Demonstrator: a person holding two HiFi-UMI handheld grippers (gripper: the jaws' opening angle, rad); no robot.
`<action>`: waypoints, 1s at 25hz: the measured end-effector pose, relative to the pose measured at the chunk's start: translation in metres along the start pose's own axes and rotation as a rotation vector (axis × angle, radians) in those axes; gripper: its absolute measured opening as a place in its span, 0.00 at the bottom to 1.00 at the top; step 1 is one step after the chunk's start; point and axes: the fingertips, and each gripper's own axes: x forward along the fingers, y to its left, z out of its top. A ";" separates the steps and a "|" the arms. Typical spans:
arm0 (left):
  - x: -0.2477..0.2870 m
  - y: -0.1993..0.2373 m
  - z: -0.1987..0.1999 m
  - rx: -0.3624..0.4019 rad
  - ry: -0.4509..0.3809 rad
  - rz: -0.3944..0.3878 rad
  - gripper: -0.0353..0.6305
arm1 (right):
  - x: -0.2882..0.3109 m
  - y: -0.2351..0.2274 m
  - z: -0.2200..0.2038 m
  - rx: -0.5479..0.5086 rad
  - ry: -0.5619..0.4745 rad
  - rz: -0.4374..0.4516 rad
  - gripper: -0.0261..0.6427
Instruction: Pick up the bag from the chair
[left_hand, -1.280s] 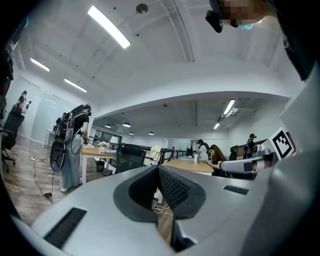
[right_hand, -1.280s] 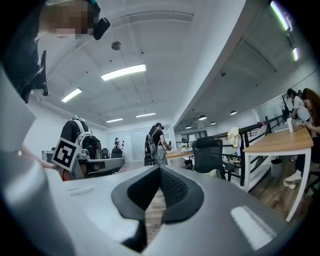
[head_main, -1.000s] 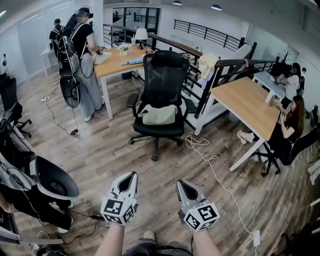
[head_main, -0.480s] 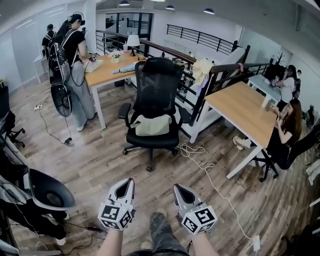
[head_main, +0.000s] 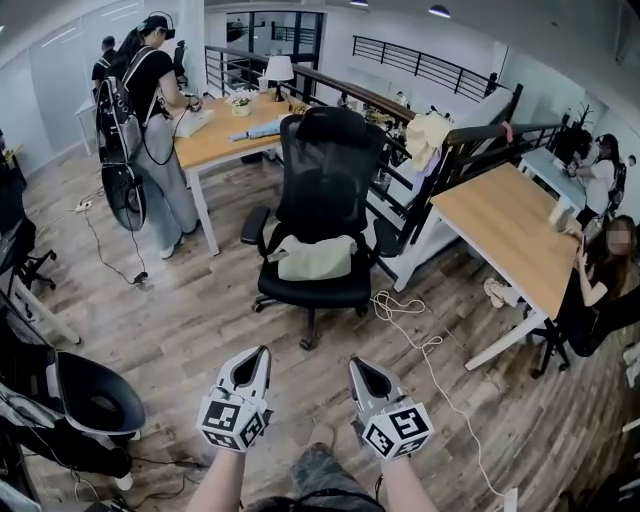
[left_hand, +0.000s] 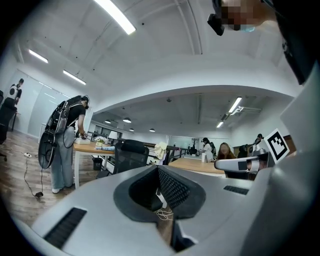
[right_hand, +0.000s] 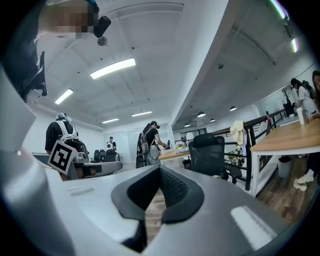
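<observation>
A pale cream bag (head_main: 315, 258) lies on the seat of a black mesh office chair (head_main: 326, 170) in the middle of the head view. Both grippers hover low over the wooden floor, well short of the chair and apart from it. My left gripper (head_main: 258, 353) is shut with nothing in it, and so is my right gripper (head_main: 360, 365). In the left gripper view the chair (left_hand: 130, 154) stands far beyond the closed gripper (left_hand: 159, 169). The right gripper view shows the chair (right_hand: 207, 154) past the closed gripper (right_hand: 160, 171); the bag is not visible in either gripper view.
A person with a backpack (head_main: 150, 110) stands at a wooden desk (head_main: 225, 130) behind and left of the chair. A second wooden desk (head_main: 505, 225) with a seated person (head_main: 605, 270) is on the right. A white cable (head_main: 412, 318) runs across the floor. A black seat shell (head_main: 95, 395) sits near left.
The chair and bag have grown slightly larger and nearer in the head view. Both grippers stay shut and side by side, a little higher in the frame.
</observation>
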 end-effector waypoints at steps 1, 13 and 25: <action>0.010 0.003 0.000 -0.002 0.001 0.006 0.05 | 0.007 -0.007 0.000 0.003 0.002 0.003 0.05; 0.123 0.029 0.004 -0.012 0.009 0.043 0.05 | 0.087 -0.090 0.005 0.006 0.046 0.047 0.05; 0.191 0.042 0.001 -0.014 0.014 0.062 0.05 | 0.137 -0.143 -0.003 0.038 0.069 0.061 0.05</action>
